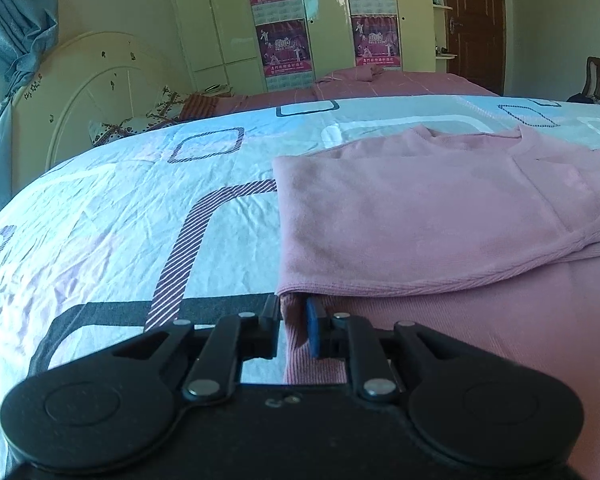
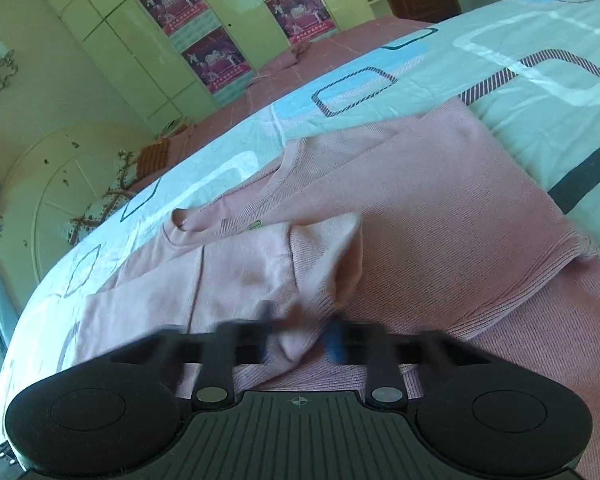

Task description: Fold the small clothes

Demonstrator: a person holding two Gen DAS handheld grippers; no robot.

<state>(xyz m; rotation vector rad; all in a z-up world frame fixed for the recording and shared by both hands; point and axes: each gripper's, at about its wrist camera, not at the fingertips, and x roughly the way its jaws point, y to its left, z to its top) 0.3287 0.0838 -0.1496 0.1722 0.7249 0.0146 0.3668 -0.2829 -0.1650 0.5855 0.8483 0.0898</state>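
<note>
Two grippers, left gripper [image 1: 294,330] pinching pink sweater [image 1: 420,216] hem, right gripper [image 2: 300,340] clamping cuff

You are viewing daylit, fisheye-bent frames; glare is streaking the wardrobe doors [image 1: 324,4], and motion blur is smearing your right hand-held gripper [image 2: 300,336].

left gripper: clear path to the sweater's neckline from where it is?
Probably not directly. The left gripper is clamped on the hem of the pink sweater, and the folded-over sleeve lies between it and the neckline; it must release first.
</note>
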